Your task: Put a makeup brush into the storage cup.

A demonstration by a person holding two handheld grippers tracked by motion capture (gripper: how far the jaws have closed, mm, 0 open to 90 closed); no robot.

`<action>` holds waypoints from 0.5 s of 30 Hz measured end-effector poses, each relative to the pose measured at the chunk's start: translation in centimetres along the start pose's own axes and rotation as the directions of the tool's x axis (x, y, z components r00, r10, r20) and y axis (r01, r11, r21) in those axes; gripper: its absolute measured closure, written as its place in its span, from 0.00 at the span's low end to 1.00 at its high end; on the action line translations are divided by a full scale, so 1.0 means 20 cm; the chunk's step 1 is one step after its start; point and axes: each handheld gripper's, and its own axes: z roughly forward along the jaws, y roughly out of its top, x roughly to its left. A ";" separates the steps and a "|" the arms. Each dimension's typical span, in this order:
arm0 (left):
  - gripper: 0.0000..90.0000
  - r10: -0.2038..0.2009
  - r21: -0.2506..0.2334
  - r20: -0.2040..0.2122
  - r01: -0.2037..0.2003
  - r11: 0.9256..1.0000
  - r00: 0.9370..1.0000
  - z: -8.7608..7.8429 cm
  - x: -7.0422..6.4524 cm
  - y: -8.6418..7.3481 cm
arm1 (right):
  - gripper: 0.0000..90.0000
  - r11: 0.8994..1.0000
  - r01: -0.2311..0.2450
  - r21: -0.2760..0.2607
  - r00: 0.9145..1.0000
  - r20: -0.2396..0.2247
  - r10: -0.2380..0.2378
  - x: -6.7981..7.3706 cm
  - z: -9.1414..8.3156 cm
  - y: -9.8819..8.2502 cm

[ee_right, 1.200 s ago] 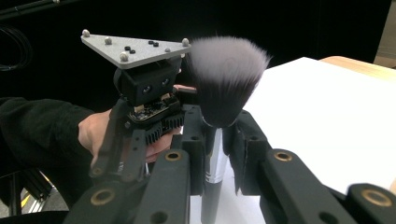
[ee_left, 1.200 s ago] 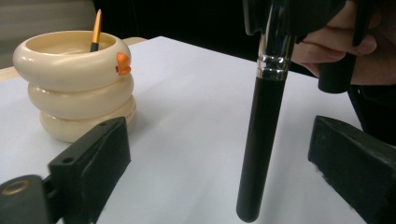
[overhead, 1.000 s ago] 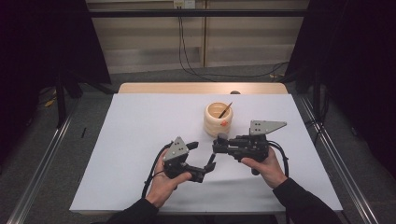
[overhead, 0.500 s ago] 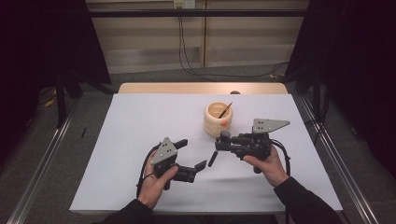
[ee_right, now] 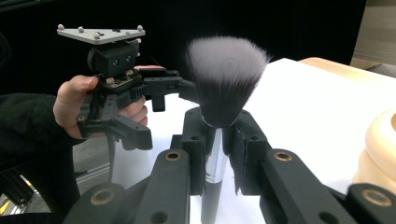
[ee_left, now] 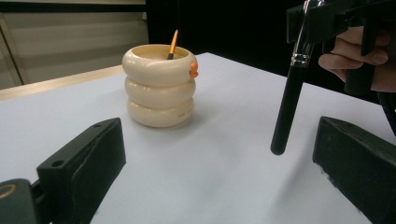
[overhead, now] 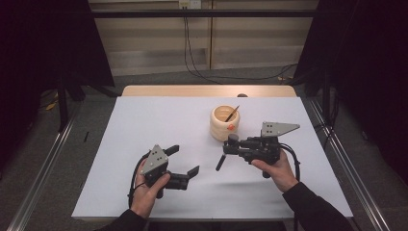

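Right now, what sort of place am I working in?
Probably a lab recording station rather than a home: a white-covered table with metal rails along its sides, dark curtains around it, and cables down the back wall.

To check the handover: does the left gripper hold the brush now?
No, the left gripper has open jaws with nothing between them; the brush hangs from the right gripper.

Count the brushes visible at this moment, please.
2. A large black-handled makeup brush is clamped in the right gripper; a thin orange-handled brush stands in the cream ringed holder. The holder may hide more.
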 end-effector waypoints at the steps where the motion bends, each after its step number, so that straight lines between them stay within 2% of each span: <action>1: 0.03 0.000 0.003 -0.014 0.000 1.000 1.000 -0.01 0.00 -0.01 | 0.86 1.000 0.000 0.000 1.000 0.002 0.000 0.00 0.00 0.00; 9: 0.03 -0.003 0.008 -0.042 0.004 1.000 0.999 -0.09 0.04 -0.04 | 0.86 1.000 -0.001 -0.004 1.000 0.027 0.001 -0.02 -0.02 0.00; 13: 0.03 0.003 0.012 -0.056 -0.002 1.000 0.998 -0.13 0.04 -0.05 | 0.86 1.000 0.001 -0.009 0.999 0.042 0.000 -0.03 -0.04 0.01; 15: 0.03 0.020 0.016 -0.056 -0.019 1.000 0.998 -0.14 0.04 -0.06 | 0.86 1.000 -0.002 -0.014 0.999 0.050 0.003 -0.03 -0.05 0.01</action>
